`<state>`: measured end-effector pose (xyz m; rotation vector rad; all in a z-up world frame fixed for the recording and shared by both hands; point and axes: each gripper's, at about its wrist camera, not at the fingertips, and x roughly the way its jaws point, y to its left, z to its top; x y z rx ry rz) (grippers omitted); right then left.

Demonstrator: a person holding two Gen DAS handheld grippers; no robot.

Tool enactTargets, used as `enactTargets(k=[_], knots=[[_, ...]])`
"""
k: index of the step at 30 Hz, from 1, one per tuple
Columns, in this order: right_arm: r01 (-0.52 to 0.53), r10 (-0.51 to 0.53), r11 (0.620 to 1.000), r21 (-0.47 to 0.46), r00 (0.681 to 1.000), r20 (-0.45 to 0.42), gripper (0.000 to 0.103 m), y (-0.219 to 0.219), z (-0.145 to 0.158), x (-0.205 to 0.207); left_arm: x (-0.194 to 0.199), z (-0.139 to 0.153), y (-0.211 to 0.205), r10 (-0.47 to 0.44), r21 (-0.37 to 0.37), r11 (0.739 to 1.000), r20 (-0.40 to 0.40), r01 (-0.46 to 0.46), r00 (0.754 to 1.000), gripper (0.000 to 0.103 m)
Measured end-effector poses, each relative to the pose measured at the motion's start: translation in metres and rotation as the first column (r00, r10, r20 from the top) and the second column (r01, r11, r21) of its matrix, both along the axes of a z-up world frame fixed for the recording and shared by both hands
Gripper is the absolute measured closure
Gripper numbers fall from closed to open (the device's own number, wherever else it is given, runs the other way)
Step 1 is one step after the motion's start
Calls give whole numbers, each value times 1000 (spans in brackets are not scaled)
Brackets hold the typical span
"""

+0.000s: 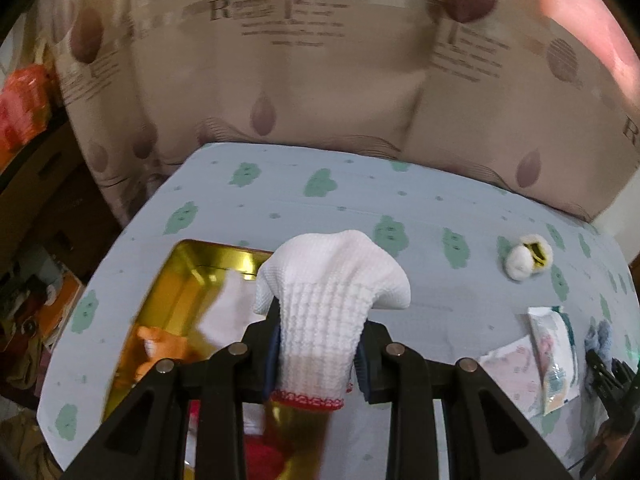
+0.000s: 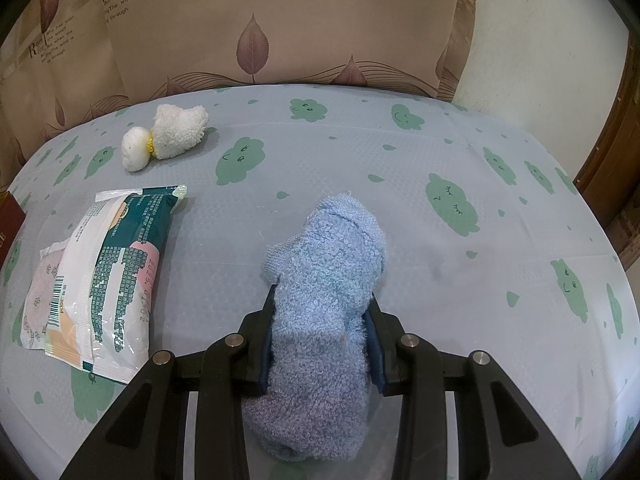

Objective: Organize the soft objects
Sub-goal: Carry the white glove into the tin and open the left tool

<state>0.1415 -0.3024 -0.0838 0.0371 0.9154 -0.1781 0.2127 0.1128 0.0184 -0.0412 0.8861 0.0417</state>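
My left gripper point(image 1: 318, 344) is shut on a white knit glove point(image 1: 328, 292) with a red cuff, held up above the near right corner of a gold tin box point(image 1: 180, 280). An orange soft toy point(image 1: 156, 344) and white cloth lie inside the box. My right gripper point(image 2: 320, 320) is shut on a rolled light-blue towel point(image 2: 324, 280), which rests on the tablecloth point(image 2: 440, 220). A small white plush toy point(image 2: 168, 134) lies further back on the left; in the left wrist view the same plush toy point(image 1: 524, 258) is to the right.
Two plastic packets point(image 2: 112, 280) lie flat at the left of the right wrist view; those packets point(image 1: 548, 356) show at right in the left wrist view. A leaf-print curtain point(image 2: 280, 40) hangs behind the table. Clutter and an orange bag point(image 1: 24, 108) lie off the table's left side.
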Motion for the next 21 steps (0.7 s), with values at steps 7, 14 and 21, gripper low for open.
enactTargets(k=[7,14,21], knots=[[0,0,1000,-1,1000,0,67,0,0,0,4,2,40,77,0,997,-2,-77,997,73],[0,0,1000,-1,1000,0,67,0,0,0,17,-12,66,132,1,991,-37,-132,991,73],[1,-1,1000,-2,1000,0,67,0,0,0,25,-30,74,155,14,988,-77,-155,985,73]])
